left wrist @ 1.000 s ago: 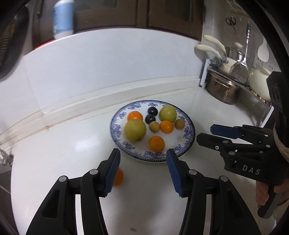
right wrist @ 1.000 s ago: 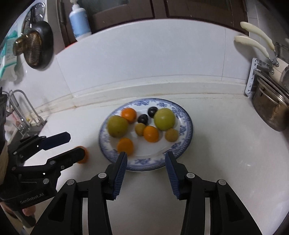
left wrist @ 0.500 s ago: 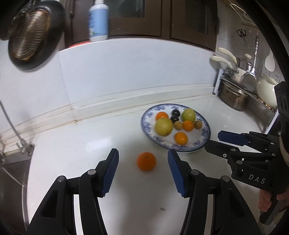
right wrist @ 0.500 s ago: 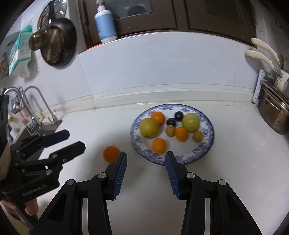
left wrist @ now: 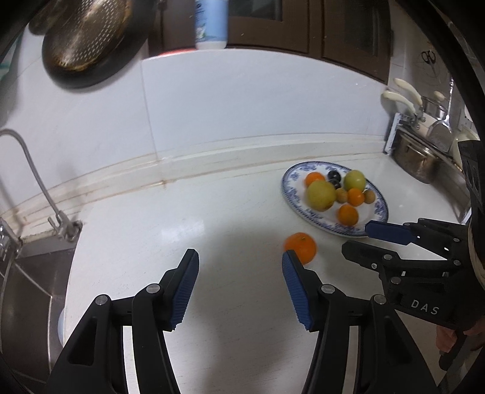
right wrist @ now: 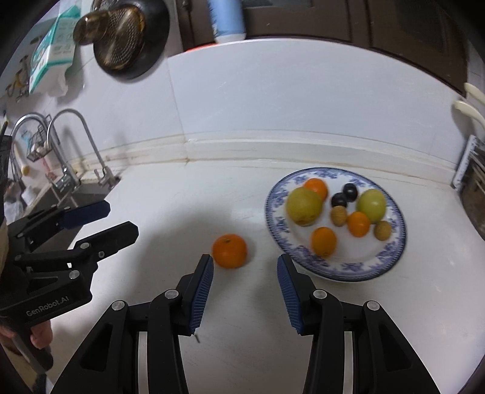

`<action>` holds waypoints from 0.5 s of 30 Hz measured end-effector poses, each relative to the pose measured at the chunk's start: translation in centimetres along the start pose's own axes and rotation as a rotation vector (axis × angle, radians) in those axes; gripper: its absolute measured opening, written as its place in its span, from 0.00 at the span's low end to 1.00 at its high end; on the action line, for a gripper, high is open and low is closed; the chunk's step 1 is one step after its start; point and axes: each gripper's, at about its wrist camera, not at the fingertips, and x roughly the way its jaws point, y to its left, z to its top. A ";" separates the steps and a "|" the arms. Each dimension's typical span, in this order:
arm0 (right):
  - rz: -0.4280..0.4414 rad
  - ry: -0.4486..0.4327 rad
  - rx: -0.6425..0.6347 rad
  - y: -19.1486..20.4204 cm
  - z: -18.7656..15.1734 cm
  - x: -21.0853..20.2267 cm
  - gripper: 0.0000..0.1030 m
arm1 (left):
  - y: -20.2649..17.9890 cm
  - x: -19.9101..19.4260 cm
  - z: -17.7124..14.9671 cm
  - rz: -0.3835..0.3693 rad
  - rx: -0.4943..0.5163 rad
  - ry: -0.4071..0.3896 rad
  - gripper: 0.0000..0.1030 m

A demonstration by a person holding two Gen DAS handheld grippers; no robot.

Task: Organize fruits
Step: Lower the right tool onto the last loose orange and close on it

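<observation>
A loose orange (left wrist: pixel 300 247) lies on the white counter, left of a blue-patterned plate (left wrist: pixel 290 194) that holds several oranges, green fruits, dark plums and small brown fruits. In the right wrist view the orange (right wrist: pixel 229 251) sits just past the left fingertip and the plate (right wrist: pixel 348 269) is at right. My left gripper (left wrist: pixel 240 266) is open and empty, with the orange beside its right fingertip. My right gripper (right wrist: pixel 245 271) is open and empty. Each gripper shows in the other's view, the right one (left wrist: pixel 360 239) and the left one (right wrist: pixel 119 221).
A sink with a tap (right wrist: pixel 91 151) lies at the counter's left end. A dark strainer pan (right wrist: pixel 127 45) hangs on the wall and a blue bottle (right wrist: pixel 227 18) stands on the ledge. A steel pot (left wrist: pixel 415 163) and utensil rack stand at right.
Both views have swung left, so the plate moved to the right. The loose orange went from the left fingertip to the right fingertip of the left gripper. Both grippers stayed open.
</observation>
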 end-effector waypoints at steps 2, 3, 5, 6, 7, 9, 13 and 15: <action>0.004 0.011 -0.010 0.5 0.1 0.9 0.43 | 0.5 0.3 -0.2 0.005 -0.005 0.010 0.54; 0.008 0.018 -0.013 0.7 0.2 1.4 0.43 | 0.8 0.5 -0.3 0.008 -0.008 0.015 0.54; 0.017 0.032 -0.011 1.0 0.3 2.2 0.43 | 1.2 1.1 -0.6 0.010 -0.013 0.031 0.54; 0.022 0.039 -0.012 1.1 0.4 2.6 0.43 | 1.4 1.3 -0.8 0.012 -0.015 0.038 0.54; 0.023 0.052 -0.011 1.1 0.5 3.2 0.44 | 1.5 1.5 -0.9 0.013 -0.016 0.042 0.54; 0.025 0.069 -0.008 1.2 0.6 4.1 0.43 | 1.7 2.0 -1.1 0.015 -0.014 0.054 0.54; 0.030 0.113 -0.003 1.2 0.5 6.1 0.43 | 2.1 3.0 -1.4 0.014 -0.015 0.076 0.54; 0.031 0.129 -0.003 1.2 0.4 6.8 0.44 | 2.2 3.5 -1.4 0.015 -0.016 0.083 0.54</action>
